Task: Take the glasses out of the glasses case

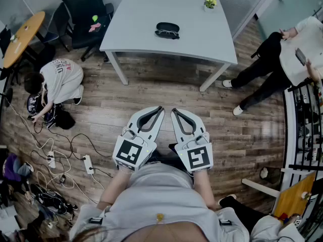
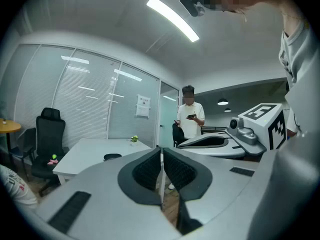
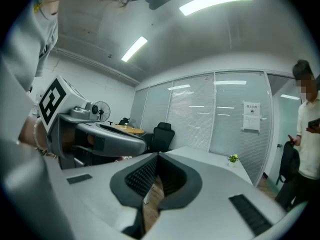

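A black glasses case (image 1: 167, 30) lies on the white table (image 1: 146, 34) far ahead of me; what looks like glasses lies along its near edge. In the left gripper view the case (image 2: 112, 156) is a small dark shape on the table (image 2: 90, 154). My left gripper (image 1: 160, 108) and right gripper (image 1: 173, 110) are held side by side close to my body, over the wooden floor, well short of the table. Both are shut with nothing between their jaws. The right gripper view shows the table (image 3: 205, 159) beyond the shut jaws.
A small potted plant (image 1: 210, 3) stands at the table's far right. A black office chair (image 1: 83, 9) and a round wooden table (image 1: 22, 37) are at the left. A person crouches by cables (image 1: 55, 79) at left. Another person (image 1: 282, 59) stands at right beside a shelf.
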The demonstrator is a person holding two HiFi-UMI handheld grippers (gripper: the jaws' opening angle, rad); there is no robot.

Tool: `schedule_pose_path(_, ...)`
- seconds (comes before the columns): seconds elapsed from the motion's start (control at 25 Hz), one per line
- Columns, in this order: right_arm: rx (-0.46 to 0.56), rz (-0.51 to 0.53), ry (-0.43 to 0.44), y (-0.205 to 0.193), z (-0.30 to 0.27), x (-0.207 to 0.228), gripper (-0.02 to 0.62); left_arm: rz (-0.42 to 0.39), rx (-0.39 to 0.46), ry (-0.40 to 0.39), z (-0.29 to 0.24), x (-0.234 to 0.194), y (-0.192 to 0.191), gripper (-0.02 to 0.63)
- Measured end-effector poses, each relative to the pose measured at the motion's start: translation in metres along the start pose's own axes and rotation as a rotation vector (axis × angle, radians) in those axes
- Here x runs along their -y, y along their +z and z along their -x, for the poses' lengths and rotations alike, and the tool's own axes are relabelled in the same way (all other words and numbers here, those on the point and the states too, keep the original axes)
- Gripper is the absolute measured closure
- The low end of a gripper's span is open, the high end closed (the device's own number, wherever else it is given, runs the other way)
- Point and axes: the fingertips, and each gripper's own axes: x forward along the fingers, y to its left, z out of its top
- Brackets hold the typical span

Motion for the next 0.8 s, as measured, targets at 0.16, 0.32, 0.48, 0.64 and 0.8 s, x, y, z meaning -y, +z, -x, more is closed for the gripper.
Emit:
schedule_pose_path(0.16, 0.011, -0.024, 0.022, -0.001, 0.002, -0.004, 0.574, 0.011, 0.022, 0.015, 0.002, 0.0, 0.0, 0.563)
schedule_pose_path(0.32, 0.011, -0.037, 0.032, -0.002, 0.002, -0.006, 0.561, 0.026, 0.008, 0.006, 0.004, -0.001, -0.006, 0.5)
schedule_pose_path(0.48, -0.001, -0.022, 0.038, -0.005, 0.0, -0.011, 0.558, 0.032, -0.003, -0.002, 0.007, -0.001, -0.013, 0.5)
schedule_pose_path(0.64, -0.006, -0.022, 0.03, -0.008, -0.005, -0.012, 0.558, 0.031, -0.02, -0.009, 0.007, -0.004, -0.021, 0.5)
schedule_pose_path(0.8, -0.007, -0.03, 0.027, -0.007, -0.012, -0.01, 0.554, 0.046, -0.023, -0.007, 0.003, -0.012, -0.021, 0.5)
